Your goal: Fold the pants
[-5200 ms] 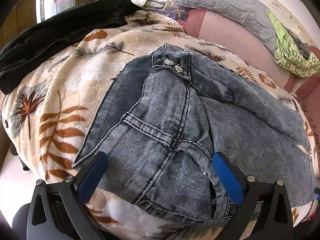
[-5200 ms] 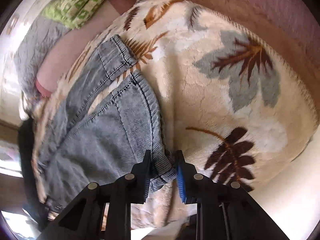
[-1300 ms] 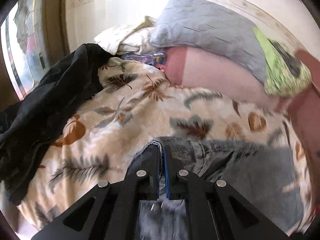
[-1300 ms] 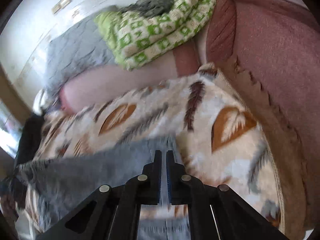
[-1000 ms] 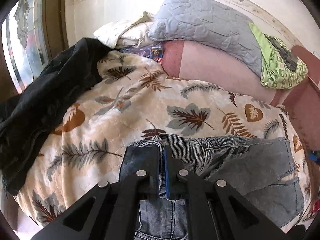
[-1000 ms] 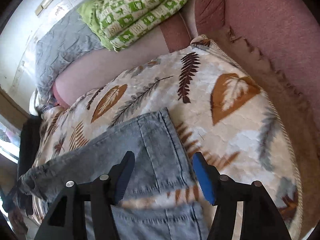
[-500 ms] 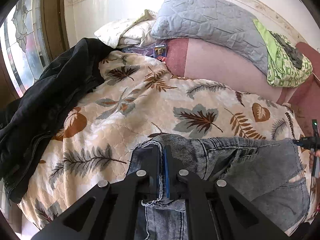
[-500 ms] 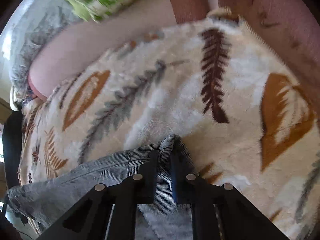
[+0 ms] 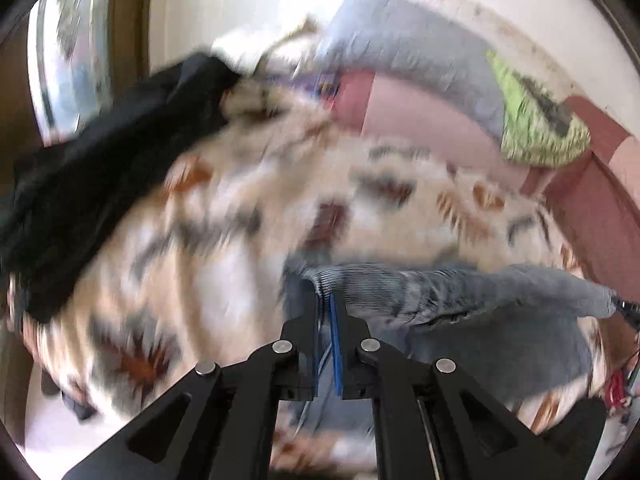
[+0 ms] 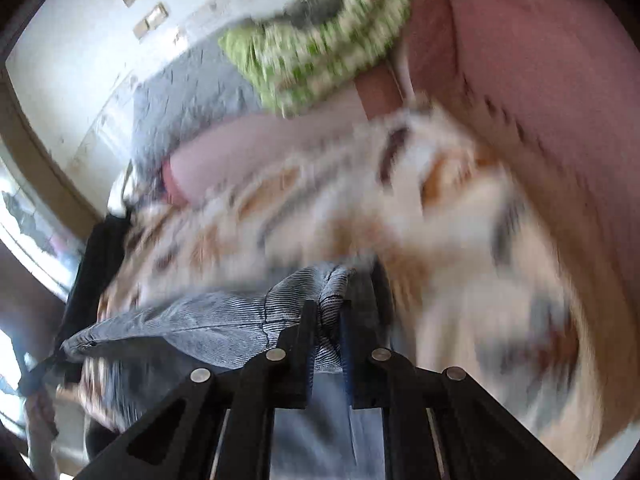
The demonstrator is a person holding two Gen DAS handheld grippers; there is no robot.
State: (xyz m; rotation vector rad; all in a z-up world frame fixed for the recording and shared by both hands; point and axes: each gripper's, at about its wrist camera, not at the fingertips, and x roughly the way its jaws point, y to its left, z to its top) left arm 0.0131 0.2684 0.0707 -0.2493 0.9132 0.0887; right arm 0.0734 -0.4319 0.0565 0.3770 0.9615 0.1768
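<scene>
Low in the frame centre, the left gripper [image 9: 325, 320] and the right gripper [image 10: 327, 320] are both closed on the jeans [image 9: 420, 292], lifted over the leaf blanket [image 9: 224, 248]; folding seems half done, laying down remains.

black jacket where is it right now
In the left wrist view the black jacket lies at the far left edge of the leaf-print blanket, beside the window.
</scene>
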